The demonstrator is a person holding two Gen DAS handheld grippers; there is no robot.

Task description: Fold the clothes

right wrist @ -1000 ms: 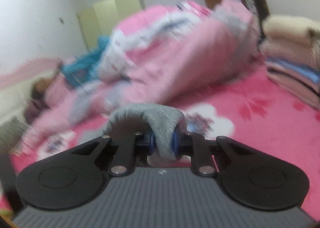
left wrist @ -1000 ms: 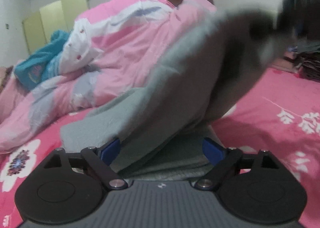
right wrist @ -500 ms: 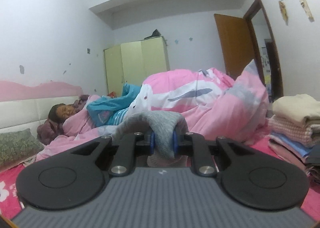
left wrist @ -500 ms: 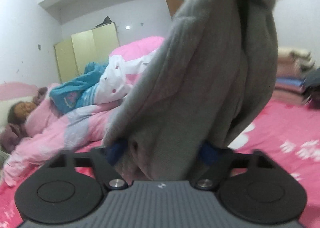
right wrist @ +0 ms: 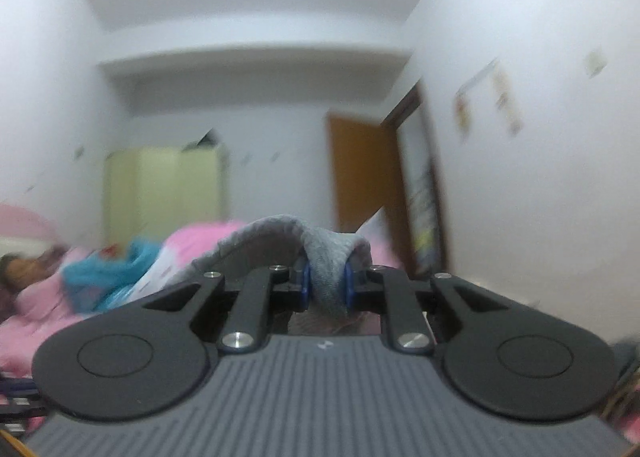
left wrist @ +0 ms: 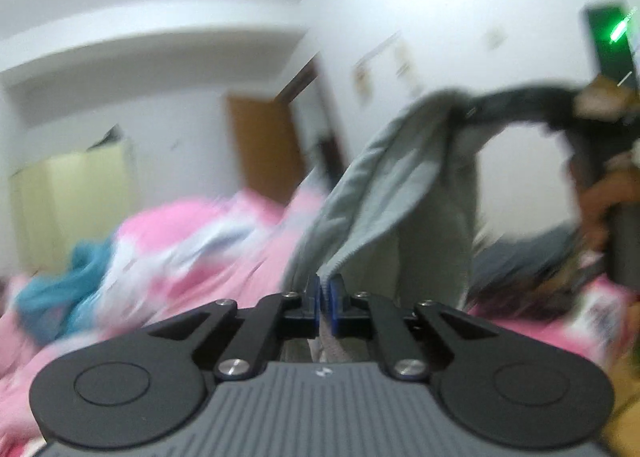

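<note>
A grey knit garment hangs in the air, stretched from lower centre up to the upper right of the left wrist view. My left gripper is shut on its lower edge, the blue pads pinching a thin fold. At the far right of that view the other gripper's dark body and a hand hold the garment's top. In the right wrist view my right gripper is shut on a thick bunch of the same grey garment, which drapes over the fingers to the left.
A bed with a pink floral sheet lies below. A pink and white quilt with a teal cloth is heaped on it; a person lies at the far left. A yellow wardrobe and a brown door stand behind.
My left gripper closed from wide open onto the garment's edge. Both grippers rose from the bed, lifting the grey garment into the air, and both views tipped up toward the walls.
</note>
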